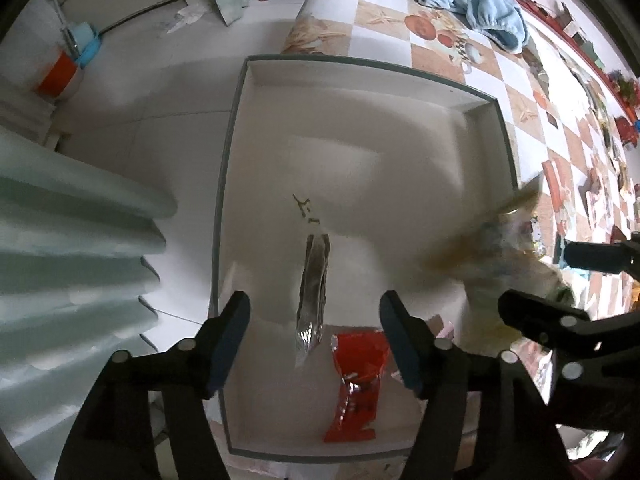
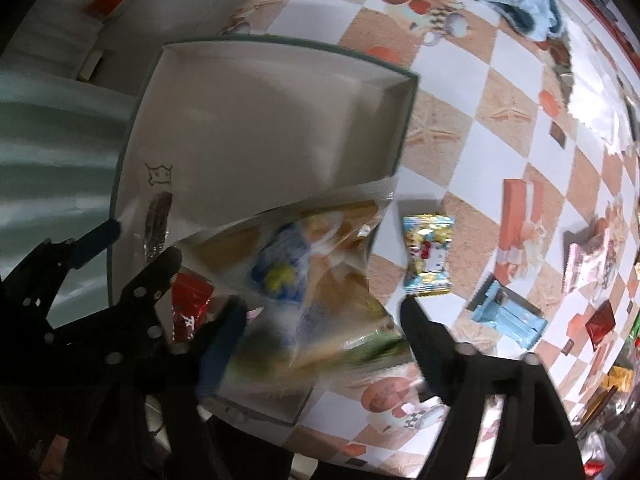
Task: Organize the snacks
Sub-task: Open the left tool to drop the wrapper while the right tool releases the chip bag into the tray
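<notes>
Left gripper (image 1: 314, 344) pointing straight down, jaws wide over white box (image 1: 240, 128), silver packet (image 1: 314, 280) between them unpressed.

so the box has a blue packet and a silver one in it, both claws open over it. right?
Nearly. The packet in the box beside the silver packet is red, not blue; the left wrist view shows it. A blue one lies out on the table. The left claw and right claw are open.

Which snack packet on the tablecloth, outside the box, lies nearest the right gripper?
The blue-and-yellow wrapped packet, just beyond the right gripper. The light blue bar and pink packet lie farther right.
</notes>
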